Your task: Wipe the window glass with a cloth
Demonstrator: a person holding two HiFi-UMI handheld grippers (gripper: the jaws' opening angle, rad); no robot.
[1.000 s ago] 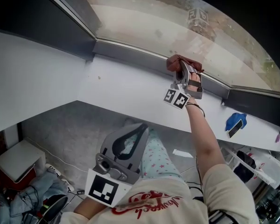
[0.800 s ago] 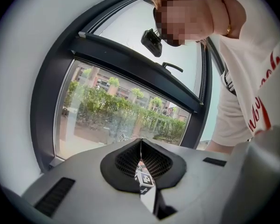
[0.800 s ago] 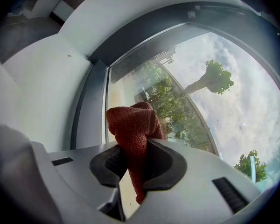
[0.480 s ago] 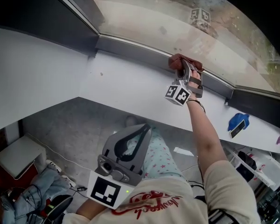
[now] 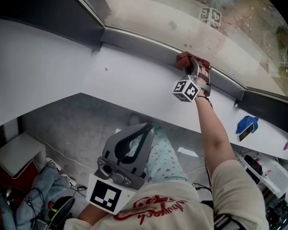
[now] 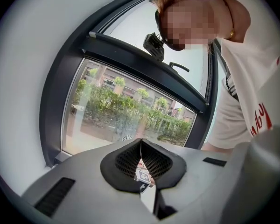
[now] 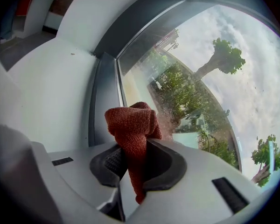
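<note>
— What am I working against here?

— A white sill (image 5: 134, 85) runs under a dark window frame (image 5: 134, 38), with the window glass (image 5: 182, 18) above it. In the head view, your right gripper (image 5: 188, 63) reaches across the sill to the pane's bottom edge. The red cloth (image 5: 183, 59) bunches right where glass meets frame. I'd judge that to be the low end of a wiping stroke.

— And my other hand?

— Your left gripper (image 5: 147, 128) hangs low near your lap, well apart from the window and out of the wiping arm's way. A blue object (image 5: 244, 123) lies farther along the sill toward its right end, away from the red cloth.

— What does the left gripper view show?

— Its jaws are pressed together with nothing between them. It simply points up at the window.

— And the right gripper view?

— The jaws are clamped on the middle of the red cloth, with a tail hanging below and a folded wad sticking out in front. That wad is the part presented to the pane, so the hard jaws keep off the glass. It sits low on the glass, just beside the frame. Whether it truly touches, I can't tell.
</note>
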